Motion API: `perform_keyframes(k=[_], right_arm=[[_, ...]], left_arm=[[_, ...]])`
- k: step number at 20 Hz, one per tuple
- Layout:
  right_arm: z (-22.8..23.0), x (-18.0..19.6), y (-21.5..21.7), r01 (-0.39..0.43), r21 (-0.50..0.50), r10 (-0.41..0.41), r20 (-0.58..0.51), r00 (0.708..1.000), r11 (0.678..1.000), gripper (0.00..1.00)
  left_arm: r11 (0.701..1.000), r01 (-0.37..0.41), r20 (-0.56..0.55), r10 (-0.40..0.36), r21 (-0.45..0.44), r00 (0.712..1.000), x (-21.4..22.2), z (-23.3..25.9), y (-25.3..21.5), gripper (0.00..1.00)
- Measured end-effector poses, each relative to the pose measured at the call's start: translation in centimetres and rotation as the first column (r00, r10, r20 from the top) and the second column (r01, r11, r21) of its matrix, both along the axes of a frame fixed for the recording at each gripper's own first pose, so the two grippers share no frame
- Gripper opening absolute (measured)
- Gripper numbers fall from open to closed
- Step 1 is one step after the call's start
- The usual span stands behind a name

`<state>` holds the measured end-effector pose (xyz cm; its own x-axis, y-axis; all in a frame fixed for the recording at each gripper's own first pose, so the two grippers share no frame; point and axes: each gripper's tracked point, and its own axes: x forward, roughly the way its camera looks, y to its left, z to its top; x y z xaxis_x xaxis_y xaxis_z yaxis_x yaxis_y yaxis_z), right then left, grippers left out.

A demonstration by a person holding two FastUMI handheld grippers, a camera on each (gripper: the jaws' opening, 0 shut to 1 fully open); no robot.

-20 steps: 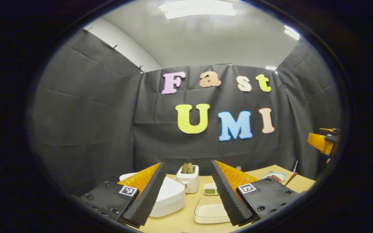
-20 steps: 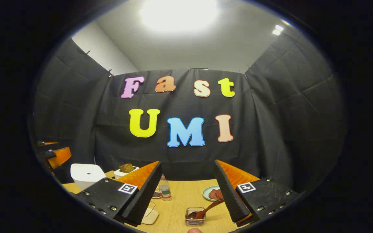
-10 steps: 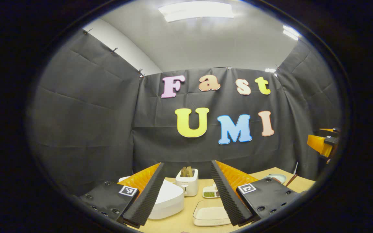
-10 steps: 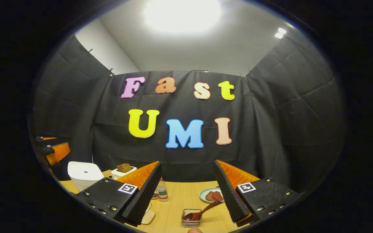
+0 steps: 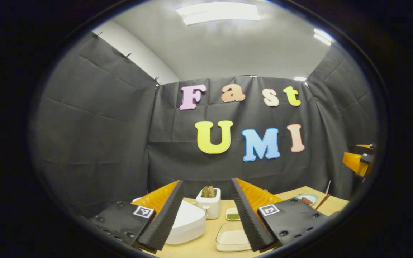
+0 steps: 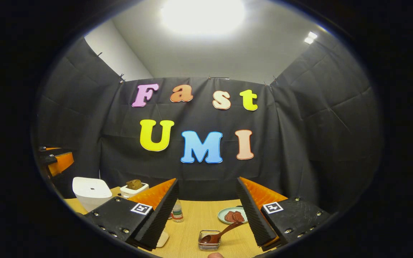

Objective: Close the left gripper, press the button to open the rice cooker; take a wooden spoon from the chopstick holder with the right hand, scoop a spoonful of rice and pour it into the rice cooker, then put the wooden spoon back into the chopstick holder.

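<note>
Both the left gripper (image 5: pixel 206 215) and the right gripper (image 6: pixel 206 215) are spread wide and empty, the wooden spoon (image 6: pixel 221 234) rests in its small holder (image 6: pixel 209 244), and the white rice cooker (image 5: pixel 188 224) sits closed at near left beside a tray of rice (image 5: pixel 232 239).

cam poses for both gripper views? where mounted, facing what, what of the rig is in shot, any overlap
Left gripper view: rides the left gripper, looks forward over the table at the rice cooker and toaster; own two fingers at bottom, spread.
Right gripper view: rides the right gripper, faces the wooden spoon in its holder; own fingers spread.
Shared: rice cooker, toaster, table, and each catches the other gripper at its edge.
</note>
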<state>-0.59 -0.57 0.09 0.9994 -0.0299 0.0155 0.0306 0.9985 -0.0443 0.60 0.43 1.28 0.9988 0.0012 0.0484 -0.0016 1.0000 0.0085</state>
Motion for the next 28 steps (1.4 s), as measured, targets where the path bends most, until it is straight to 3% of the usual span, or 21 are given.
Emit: perform_keyframes(k=[1, 2, 5, 7, 9, 10, 18, 28], right_arm=[[0.1, 0.0, 0.1, 0.000, -0.004, 0.000, 0.000, 1.000, 1.000, 0.96], [-0.1, 0.0, 0.2, -0.001, -0.006, 0.001, -0.003, 1.000, 1.000, 0.96], [-0.3, 0.0, 0.6, -0.009, -0.015, 0.009, -0.011, 1.000, 1.000, 0.96], [-0.2, 0.0, 0.8, -0.008, -0.026, 0.008, -0.007, 1.000, 1.000, 0.96], [-0.1, 0.0, 1.1, -0.010, -0.021, 0.010, -0.005, 1.000, 1.000, 0.96], [-0.3, 0.1, 1.3, -0.012, -0.020, 0.012, -0.008, 1.000, 1.000, 0.96], [-0.5, 0.3, 2.5, 0.006, -0.019, -0.007, -0.016, 1.000, 1.000, 0.96], [-1.7, -0.3, 1.6, 0.131, -0.051, -0.133, -0.048, 0.990, 0.990, 0.96]], left_arm=[[1.000, 0.006, -0.002, -0.006, 0.004, 1.000, 0.1, -0.1, 0.1, 0.80], [1.000, 0.014, -0.005, -0.014, 0.007, 1.000, 0.3, -0.2, 0.1, 0.77], [1.000, 0.008, -0.004, -0.008, -0.018, 1.000, 0.6, -0.2, 1.3, 0.39], [0.999, 0.010, -0.001, -0.010, -0.037, 1.000, 0.7, -0.4, 2.0, 0.37], [0.999, -0.010, -0.009, 0.010, -0.047, 1.000, 1.2, -0.9, 3.3, 0.13], [0.998, -0.031, -0.009, 0.031, -0.046, 0.999, 1.9, -1.4, 3.7, 0.09], [0.998, -0.033, -0.082, 0.028, -0.053, 0.996, 5.2, -3.5, 7.1, 0.09], [0.996, -0.038, -0.242, 0.016, -0.086, 0.970, 13.3, -11.2, 12.8, 0.09]])
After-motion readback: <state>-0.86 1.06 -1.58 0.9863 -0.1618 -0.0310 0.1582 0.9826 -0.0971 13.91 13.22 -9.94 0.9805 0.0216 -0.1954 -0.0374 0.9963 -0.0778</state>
